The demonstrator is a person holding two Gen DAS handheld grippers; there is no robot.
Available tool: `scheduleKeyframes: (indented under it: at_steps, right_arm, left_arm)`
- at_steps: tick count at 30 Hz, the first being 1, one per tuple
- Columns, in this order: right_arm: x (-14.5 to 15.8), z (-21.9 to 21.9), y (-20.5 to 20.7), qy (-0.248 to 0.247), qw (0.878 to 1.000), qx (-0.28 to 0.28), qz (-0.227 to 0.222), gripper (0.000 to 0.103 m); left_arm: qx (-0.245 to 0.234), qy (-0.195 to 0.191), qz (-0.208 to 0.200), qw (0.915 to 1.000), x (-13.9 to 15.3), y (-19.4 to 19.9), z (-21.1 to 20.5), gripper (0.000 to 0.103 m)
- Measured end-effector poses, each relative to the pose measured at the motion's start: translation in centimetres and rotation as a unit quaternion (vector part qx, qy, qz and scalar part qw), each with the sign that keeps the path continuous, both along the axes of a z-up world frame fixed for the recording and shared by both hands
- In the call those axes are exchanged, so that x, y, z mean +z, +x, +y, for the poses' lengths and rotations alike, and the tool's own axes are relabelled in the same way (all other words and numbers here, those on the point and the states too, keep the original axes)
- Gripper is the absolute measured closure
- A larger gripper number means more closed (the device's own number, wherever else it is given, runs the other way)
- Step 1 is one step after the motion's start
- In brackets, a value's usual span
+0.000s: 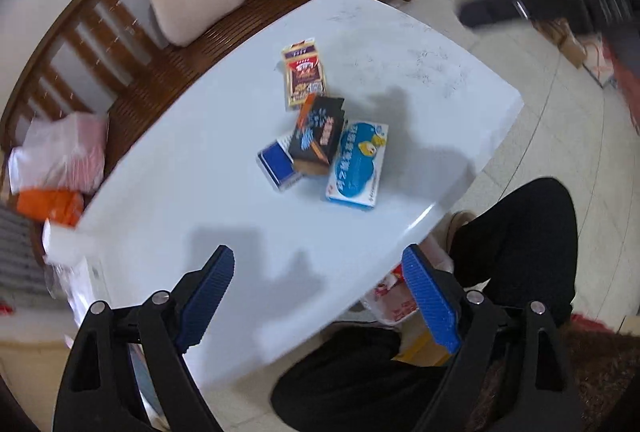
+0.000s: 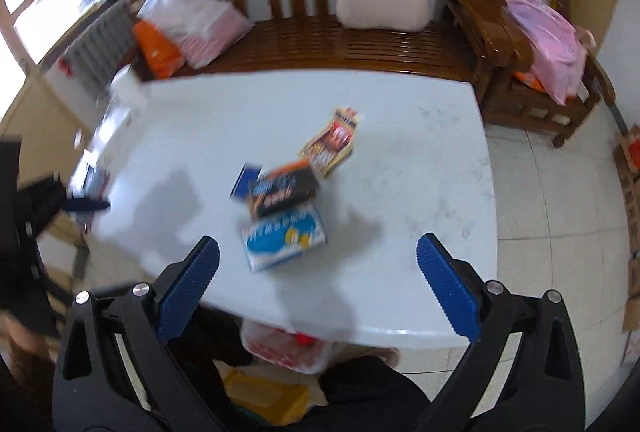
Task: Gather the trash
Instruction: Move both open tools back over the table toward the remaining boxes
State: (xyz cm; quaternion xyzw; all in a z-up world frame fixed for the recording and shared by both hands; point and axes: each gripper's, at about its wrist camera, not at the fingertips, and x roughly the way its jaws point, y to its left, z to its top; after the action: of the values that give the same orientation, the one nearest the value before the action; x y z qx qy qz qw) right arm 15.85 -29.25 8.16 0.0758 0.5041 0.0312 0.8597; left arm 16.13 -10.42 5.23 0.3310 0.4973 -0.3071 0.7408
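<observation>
Four empty cartons are heaped mid-table, with both grippers held above the near edge.

On the white table [image 2: 400,160], a blue-and-white box [image 2: 284,242] is seen nearest, a black-and-orange box [image 2: 282,188] propped across it and a dark blue box [image 2: 245,181], a red-and-gold packet [image 2: 332,146] lying just beyond. The right gripper [image 2: 318,274] is spread wide and holds nothing; the blue-and-white box lies straight ahead between its finger lines, long axis roughly crosswise, and this hand is judged nearer. The left gripper [image 1: 318,290] is likewise wide open and empty, the pile being farther ahead. A red-and-white bag [image 2: 286,348] is glimpsed under the table edge.
</observation>
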Motion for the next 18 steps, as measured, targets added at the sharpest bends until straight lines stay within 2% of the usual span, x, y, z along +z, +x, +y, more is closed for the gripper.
scheduleKeyframes:
  at_steps: [7,12,18]
  right_arm:
    - [0.5,-1.5,4.8,0.001,0.999,-0.035,0.021,0.006]
    - [-1.1,-1.6,7.9,0.003,0.998,-0.039,0.047,0.006]
    - [-3.4,-1.7,10.2,0.009,0.996,-0.041,0.077,0.006]
  left_arm:
    - [-0.059,0.022,-0.015,0.9979,0.2,2.3,-2.5,0.019]
    - [-0.07,0.02,0.003,0.9973,-1.1,3.9,-4.2,0.019]
    - [-0.077,0.037,0.018,0.9962,-3.4,5.5,-5.3,0.019]
